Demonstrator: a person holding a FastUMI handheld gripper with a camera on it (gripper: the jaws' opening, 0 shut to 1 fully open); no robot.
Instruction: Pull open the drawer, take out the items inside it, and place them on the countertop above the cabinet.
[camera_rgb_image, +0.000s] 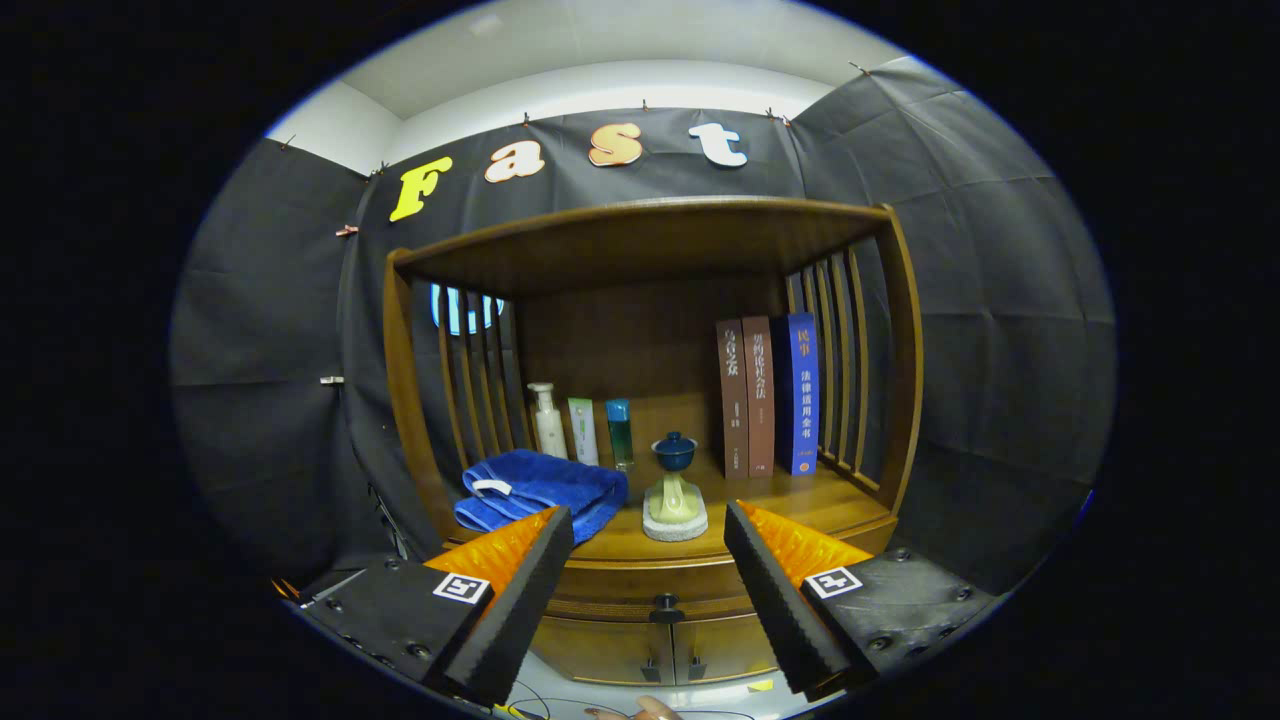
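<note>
The gripper (648, 530) is spread wide with nothing in it. The drawer (650, 585) is closed, its knob (666, 606) between the fingers. A blue towel (540, 490) lies at the countertop's (830, 505) left edge.

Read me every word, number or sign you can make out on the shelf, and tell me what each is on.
"民事", "法律适用全书": blue book spine.
Brown books: spine lettering too blurred.
Bottles: print too small.
Gripper: coded square markers, no words; jaws open, drawer knob between them.
</note>
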